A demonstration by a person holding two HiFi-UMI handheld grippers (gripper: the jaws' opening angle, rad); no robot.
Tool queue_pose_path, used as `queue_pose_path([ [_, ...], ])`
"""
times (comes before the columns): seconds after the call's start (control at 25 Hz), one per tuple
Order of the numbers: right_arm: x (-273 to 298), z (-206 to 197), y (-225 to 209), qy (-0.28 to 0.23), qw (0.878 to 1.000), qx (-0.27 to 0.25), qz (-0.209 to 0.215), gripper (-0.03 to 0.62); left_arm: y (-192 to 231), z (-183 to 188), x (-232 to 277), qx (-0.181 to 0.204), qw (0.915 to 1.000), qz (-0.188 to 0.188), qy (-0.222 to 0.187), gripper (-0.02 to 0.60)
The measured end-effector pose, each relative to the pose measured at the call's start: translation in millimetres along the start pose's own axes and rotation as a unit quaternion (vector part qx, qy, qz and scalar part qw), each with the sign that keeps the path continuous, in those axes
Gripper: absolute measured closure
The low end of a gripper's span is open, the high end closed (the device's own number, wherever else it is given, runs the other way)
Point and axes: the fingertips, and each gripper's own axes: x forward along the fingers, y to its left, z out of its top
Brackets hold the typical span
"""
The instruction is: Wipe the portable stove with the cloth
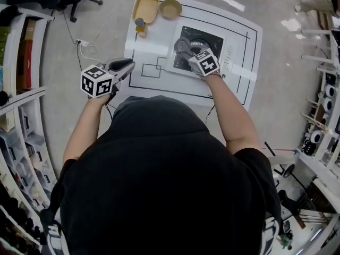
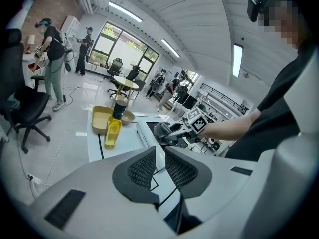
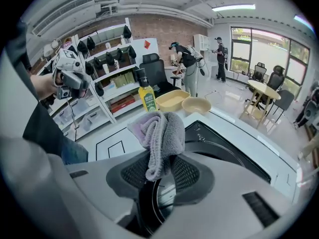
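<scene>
The surface (image 1: pixel 146 49) lies bare at 9 o'clock of the portable stove (image 1: pixel 214 38), free for passing. At 11 o'clock an oil bottle (image 1: pixel 139 25), a yellow tray (image 1: pixel 146 8) and a bowl (image 1: pixel 170 8) stand close together, blocking the far edge.

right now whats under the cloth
The stove's black top and round burner ring lie below the cloth, pinched in the right gripper. Whether cloth touches stove is hidden.

A lab workspace, with stocked shelves (image 3: pixel 114 91) and office chairs (image 2: pixel 21 106).
</scene>
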Motion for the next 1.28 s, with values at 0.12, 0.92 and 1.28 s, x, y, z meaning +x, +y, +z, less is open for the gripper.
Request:
queue_pose_path([
  [0.12,9,10,-17,-0.015,0.999,0.033,0.001,0.454,7,1,0,-0.004,1.0000,0.002,0.002,0.506],
  [0.92,0,19,-101,-0.057,0.987,0.144,-0.044,0.457,16,6,19,-0.008,0.9996,-0.009,0.024,0.506],
  [1.28,-17,-2,-122,-0.067,0.980,0.176,-0.066,0.459,13,3,27,-0.007,0.9992,-0.019,0.034,0.506],
])
